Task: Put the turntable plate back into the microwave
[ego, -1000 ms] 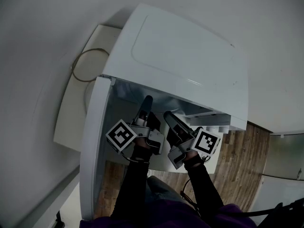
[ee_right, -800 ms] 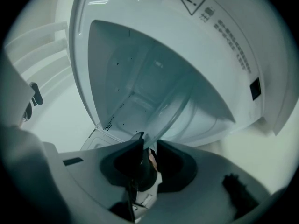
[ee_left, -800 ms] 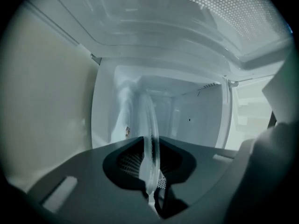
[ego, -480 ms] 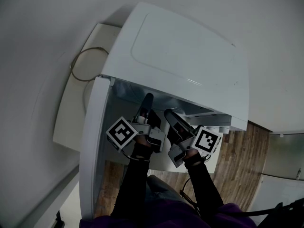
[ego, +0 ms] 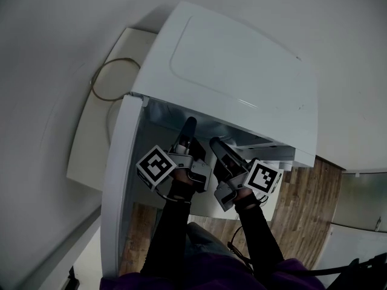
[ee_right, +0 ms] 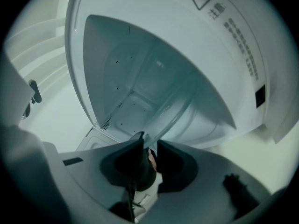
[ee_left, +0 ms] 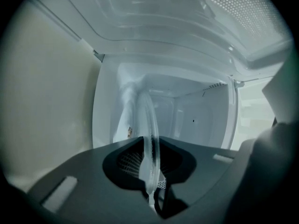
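Observation:
The white microwave (ego: 236,71) stands with its door (ego: 121,180) swung open to the left. Both grippers reach into its mouth side by side. The clear glass turntable plate (ee_left: 148,125) shows edge-on in the left gripper view, and my left gripper (ee_left: 150,146) is shut on its rim. In the right gripper view the plate (ee_right: 175,111) curves away into the cavity, with my right gripper (ee_right: 150,141) shut on its near rim. From the head view the left gripper (ego: 188,125) and right gripper (ego: 216,145) point into the opening, and the glass itself is hard to make out there.
A looped cable (ego: 112,80) lies on the white shelf (ego: 91,138) left of the microwave. The white cavity walls (ee_left: 191,115) surround the plate closely. Wooden floor (ego: 308,204) shows below right. Dark sleeves (ego: 175,234) fill the lower middle.

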{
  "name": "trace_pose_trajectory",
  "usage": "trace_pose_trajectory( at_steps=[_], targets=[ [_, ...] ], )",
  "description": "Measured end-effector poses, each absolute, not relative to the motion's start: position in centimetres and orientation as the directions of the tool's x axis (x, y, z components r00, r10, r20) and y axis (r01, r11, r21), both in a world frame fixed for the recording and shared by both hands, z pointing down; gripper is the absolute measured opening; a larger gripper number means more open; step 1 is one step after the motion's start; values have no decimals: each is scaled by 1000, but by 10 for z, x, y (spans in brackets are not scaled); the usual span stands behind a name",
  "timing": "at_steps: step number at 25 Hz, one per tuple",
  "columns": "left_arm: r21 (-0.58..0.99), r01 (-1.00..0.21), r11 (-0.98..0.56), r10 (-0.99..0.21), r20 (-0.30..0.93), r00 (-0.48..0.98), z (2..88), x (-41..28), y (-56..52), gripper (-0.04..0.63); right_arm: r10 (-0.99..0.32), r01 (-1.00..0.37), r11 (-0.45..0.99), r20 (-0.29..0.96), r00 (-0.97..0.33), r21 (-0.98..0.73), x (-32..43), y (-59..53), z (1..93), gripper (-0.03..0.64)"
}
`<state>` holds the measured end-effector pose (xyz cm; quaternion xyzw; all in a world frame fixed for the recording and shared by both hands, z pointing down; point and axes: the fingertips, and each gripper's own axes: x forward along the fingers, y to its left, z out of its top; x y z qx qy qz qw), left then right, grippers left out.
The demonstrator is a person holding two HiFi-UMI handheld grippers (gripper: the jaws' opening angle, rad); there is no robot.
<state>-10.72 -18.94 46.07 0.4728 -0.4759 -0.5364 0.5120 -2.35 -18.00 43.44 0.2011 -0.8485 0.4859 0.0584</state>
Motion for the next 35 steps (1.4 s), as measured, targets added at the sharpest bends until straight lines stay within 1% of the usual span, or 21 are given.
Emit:
trace_pose_trajectory(
  at_steps=[27, 35],
  targets=[
    [996, 94, 15, -1000, 16, -15, 461, -110, -196, 64, -276, -402, 464, 302, -912, -789, -28, -184, 434, 87],
    [995, 96, 34, -999, 35, -1, 464, -108, -196, 60, -304, -411, 447, 297, -905, -795, -26, -184, 437, 87]
  ],
)
